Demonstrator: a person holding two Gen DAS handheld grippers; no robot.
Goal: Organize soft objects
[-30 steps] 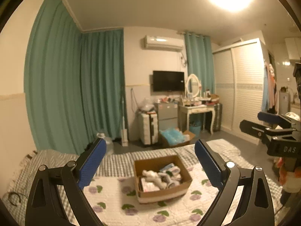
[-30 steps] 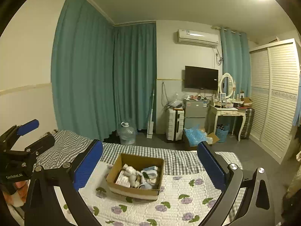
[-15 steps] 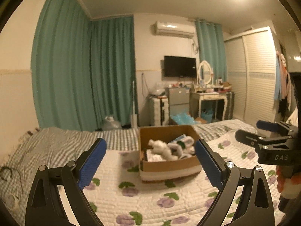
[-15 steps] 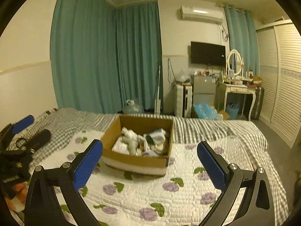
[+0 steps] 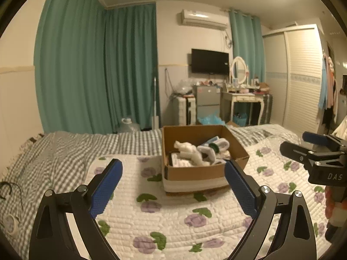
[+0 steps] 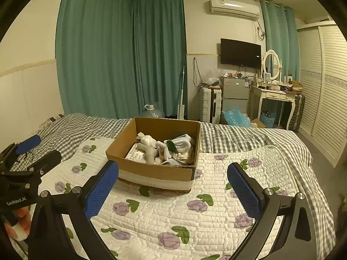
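One bed [image 5: 65, 156], covered by a grey checked sheet and one white quilt [image 6: 195, 216] printed with purple flowers, filled the lower part of both views. One open cardboard box [image 6: 156, 171] stood on the quilt, near its far edge. Inside lay a heap of soft objects [image 6: 160, 147], mostly white, tangled together so that their number could not be counted; at least one flat printed packet [image 6: 135, 155] lay beneath them. Two grippers hovered above the quilt, short of the box and apart from it. The left gripper [image 5: 172, 189] held its two blue pads wide apart, empty. The right gripper [image 6: 173, 187] likewise stood spread, with nothing between its pads.
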